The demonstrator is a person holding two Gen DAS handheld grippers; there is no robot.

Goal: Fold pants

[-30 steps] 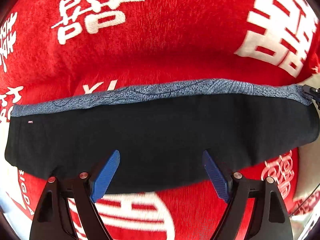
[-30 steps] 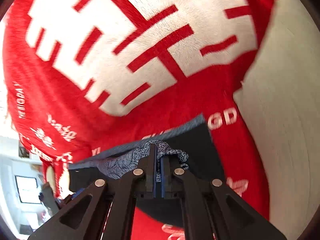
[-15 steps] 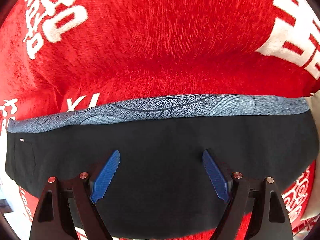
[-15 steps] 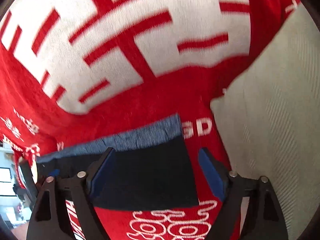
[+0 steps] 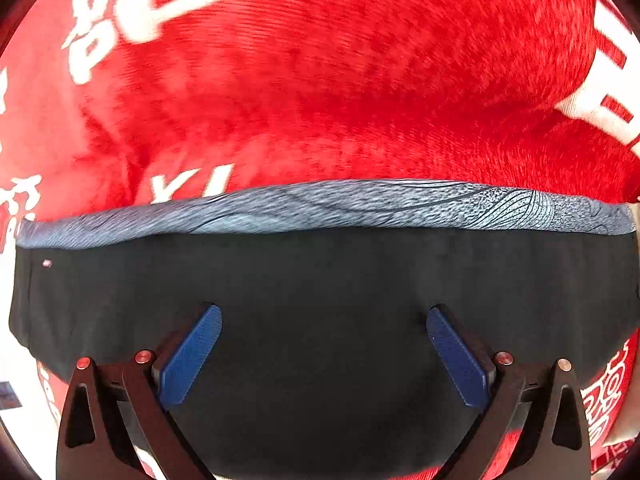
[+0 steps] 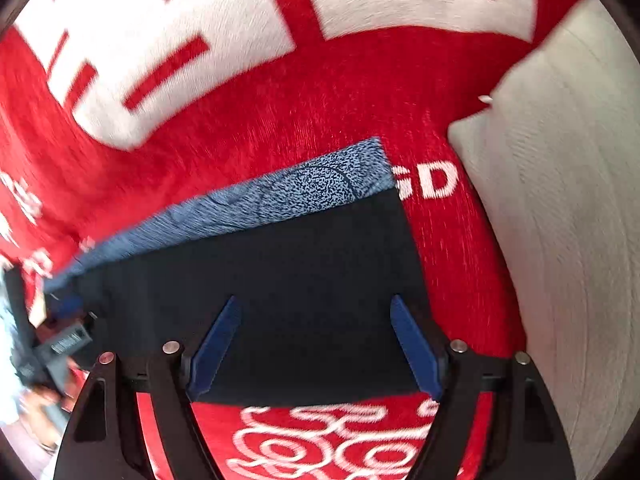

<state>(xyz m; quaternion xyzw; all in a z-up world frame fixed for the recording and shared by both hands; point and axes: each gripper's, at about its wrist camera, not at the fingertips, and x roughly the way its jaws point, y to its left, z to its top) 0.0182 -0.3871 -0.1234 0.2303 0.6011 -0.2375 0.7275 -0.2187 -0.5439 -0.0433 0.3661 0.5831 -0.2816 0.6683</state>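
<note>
Lying flat across a red blanket (image 5: 360,92) printed with white characters, the black pants (image 5: 320,300) are showing as a long, low band with a blue-grey patterned strip (image 5: 320,208) running along the far edge. The left gripper (image 5: 322,340) is hovering above the middle of the dark cloth, its blue pads (image 5: 188,356) spread wide and pinching nothing. The right gripper (image 6: 316,340) is hanging over the band's right end, where the corner of the pants (image 6: 288,292) is sitting just beside white lettering on the blanket (image 6: 280,120); its fingers are likewise standing apart and empty. A pale grey surface (image 6: 560,240) is showing past the blanket's right edge.

The fold is looking neat here, though whether another fold is due is a matter of judgement. If one is, the risk is lying in the grip: pads closing on only the top layer would be peeling the stack apart, and a pinch dipping too deep would be snagging the plush blanket and dragging it along with the cloth.
</note>
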